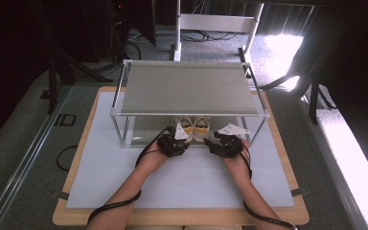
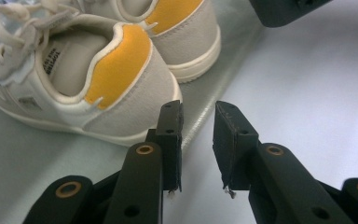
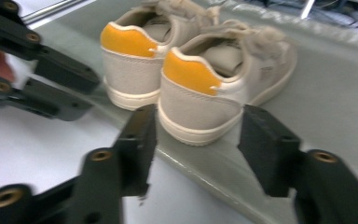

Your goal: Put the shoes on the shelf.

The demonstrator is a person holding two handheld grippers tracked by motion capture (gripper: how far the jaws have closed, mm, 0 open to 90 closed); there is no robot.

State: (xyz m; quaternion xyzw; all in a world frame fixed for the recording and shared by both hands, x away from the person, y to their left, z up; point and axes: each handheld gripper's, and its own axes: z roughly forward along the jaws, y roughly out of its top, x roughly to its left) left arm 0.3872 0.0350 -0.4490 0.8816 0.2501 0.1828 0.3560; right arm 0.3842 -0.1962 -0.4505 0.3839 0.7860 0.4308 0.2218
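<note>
The pair of small shoes stands heels-outward on the bottom shelf of the rack (image 1: 190,87), side by side and touching, and both tools sit just off the rack's front edge, so by the look of it the placing is done and what remains is to draw the hands clear. The left tool (image 2: 198,122) has its jaws a narrow gap apart with nothing between them; the left shoe (image 2: 81,77) lies just beyond and to the side of its tips, its heel near one jaw but not pinched. The right tool (image 3: 200,135) stands wider open, and the heel of the right shoe (image 3: 209,88) sits just ahead of the gap between its jaws, free of both pads. Neither tool has hold of anything. From the high view, the left tool (image 1: 174,142) and the right tool (image 1: 225,143) rest on the table (image 1: 182,184) in front of the rack, each lined up with its own shoe, whose orange heel tabs face the person under the rack's upper shelf.
</note>
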